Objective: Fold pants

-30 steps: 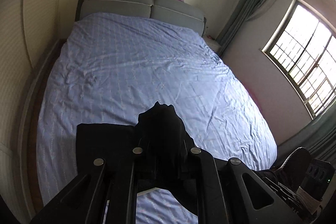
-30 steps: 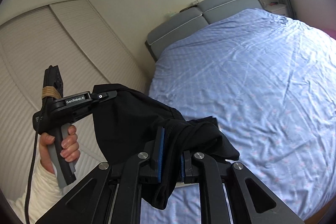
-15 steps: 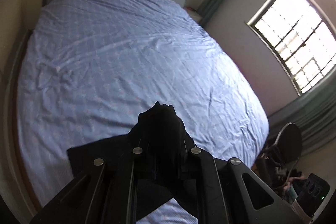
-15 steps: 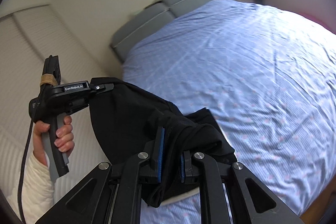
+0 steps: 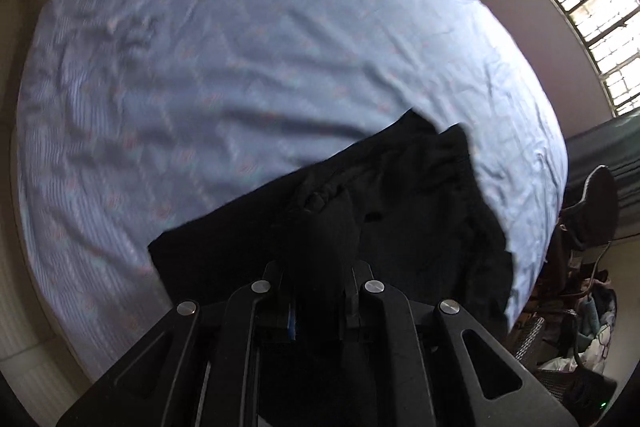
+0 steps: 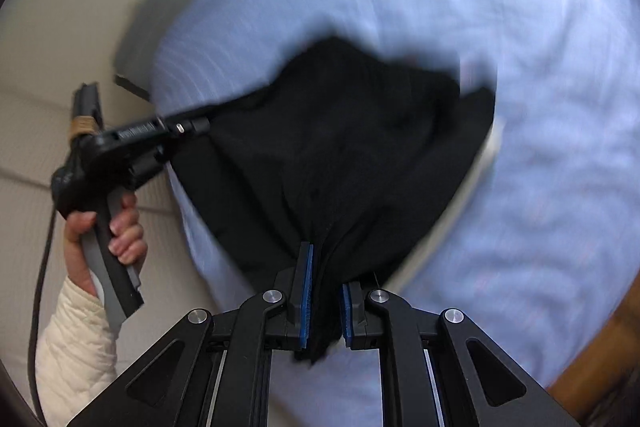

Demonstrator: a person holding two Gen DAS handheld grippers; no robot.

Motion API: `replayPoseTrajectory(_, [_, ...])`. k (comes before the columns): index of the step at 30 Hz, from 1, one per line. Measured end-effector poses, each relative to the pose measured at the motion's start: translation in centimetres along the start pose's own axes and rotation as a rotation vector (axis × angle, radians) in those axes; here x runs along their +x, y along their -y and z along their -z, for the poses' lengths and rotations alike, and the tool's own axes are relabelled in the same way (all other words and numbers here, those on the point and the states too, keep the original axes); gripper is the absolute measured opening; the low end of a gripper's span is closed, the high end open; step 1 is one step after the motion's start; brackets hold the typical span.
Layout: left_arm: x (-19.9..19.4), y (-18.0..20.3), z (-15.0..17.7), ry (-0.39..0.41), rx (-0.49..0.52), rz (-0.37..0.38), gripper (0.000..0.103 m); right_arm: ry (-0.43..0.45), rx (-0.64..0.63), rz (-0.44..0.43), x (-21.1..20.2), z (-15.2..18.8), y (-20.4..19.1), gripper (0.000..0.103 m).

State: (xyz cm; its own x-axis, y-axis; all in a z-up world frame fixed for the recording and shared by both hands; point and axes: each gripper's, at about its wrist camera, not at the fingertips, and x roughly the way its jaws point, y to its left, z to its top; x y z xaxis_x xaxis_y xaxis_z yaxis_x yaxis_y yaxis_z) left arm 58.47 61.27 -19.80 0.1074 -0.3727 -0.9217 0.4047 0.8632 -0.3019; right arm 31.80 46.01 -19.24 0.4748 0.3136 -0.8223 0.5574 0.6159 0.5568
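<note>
1. My left gripper (image 5: 320,267) points steeply down at the bed; its jaws are clamped on a bunched fold of the black pants (image 5: 400,195), which fills the gap between the fingers.
2. My right gripper (image 6: 326,291) also tilts downward. Its blue pads (image 6: 306,291) are pressed against a gathered edge of the same pants (image 6: 340,147), with a short tail of cloth hanging out below the jaws.
3. In the right wrist view, my left hand (image 6: 106,227) is wrapped around the grey handle of the left gripper (image 6: 204,125), which lies roughly level in that frame, its tip buried in the far edge of the cloth. A cream quilted sleeve (image 6: 72,339) covers the wrist, and a dark cable (image 6: 40,291) runs down past it.
4. The pants are stretched between the two grippers as one dark sheet spread out over the blue bedsheet (image 5: 240,67). The upper edge is loose and rumpled; a gathered band shows in the left wrist view.
5. Whether the cloth touches the sheet cannot be told; both views are motion-blurred.
6. The barred window (image 5: 592,7) and a dark chair (image 5: 596,203) stand off the bed's side in the left wrist view.
</note>
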Motion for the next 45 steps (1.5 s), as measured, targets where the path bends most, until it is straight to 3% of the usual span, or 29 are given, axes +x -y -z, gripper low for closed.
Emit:
replayPoseTrajectory(1, [0.2, -0.8, 0.3, -0.002, -0.012, 0.012, 0.016, -0.045, 0.038, 0.002, 1.6, 0.7, 0.5, 0.011])
replayPoseTrajectory(6, [-0.1, -2.5, -0.1, 0.003, 0.0, 0.015, 0.019, -0.105, 0.043, 0.033, 4.7, 2.1, 0.1, 0.011])
replayPoseTrajectory(8, [-0.2, -3.1, -0.6, 0.005, -0.016, 0.008, 0.026, -0.115, 0.046, 0.037, 5.7, 1.9, -0.1, 0.011])
replayPoseTrajectory(13, [-0.8, -5.5, -1.4, 0.037, -0.095, -0.103, 0.048, -0.138, 0.011, 0.063, 7.5, 2.3, -0.9, 0.011])
replayPoseTrajectory(15, [-1.5, -6.0, -1.3, 0.072, -0.119, -0.223, 0.051, -0.143, 0.012, 0.108, 7.6, 2.7, -0.9, 0.013])
replayPoseTrajectory(18, [-4.1, -6.0, -0.2, 0.165, -0.098, -0.41, 0.054, -0.16, 0.031, 0.162, 7.7, 2.6, -0.9, 0.036])
replayPoseTrajectory(23, [-8.4, -4.1, 3.9, 0.24, -0.04, -0.387, 0.064, -0.093, -0.07, 0.194, 4.1, 2.4, -0.3, 0.059])
replayPoseTrajectory(26, [-10.8, -1.8, 7.3, 0.269, 0.013, -0.391, 0.069, 0.007, -0.219, 0.204, 0.1, 1.9, 0.0, 0.072])
replayPoseTrajectory(31, [-13.9, 3.5, 12.4, 0.324, 0.043, -0.399, 0.084, 0.158, -0.439, 0.241, -7.4, 0.0, 1.0, 0.085])
replayPoseTrajectory(38, [-15.8, 14.7, 17.0, 0.365, 0.107, -0.394, 0.09, 0.245, -0.519, 0.204, -15.7, -3.6, 4.2, 0.088])
replayPoseTrajectory(45, [-16.4, 29.9, 19.8, 0.466, 0.084, -0.391, 0.097, 0.309, -0.619, 0.172, -23.7, -7.6, 9.2, 0.092])
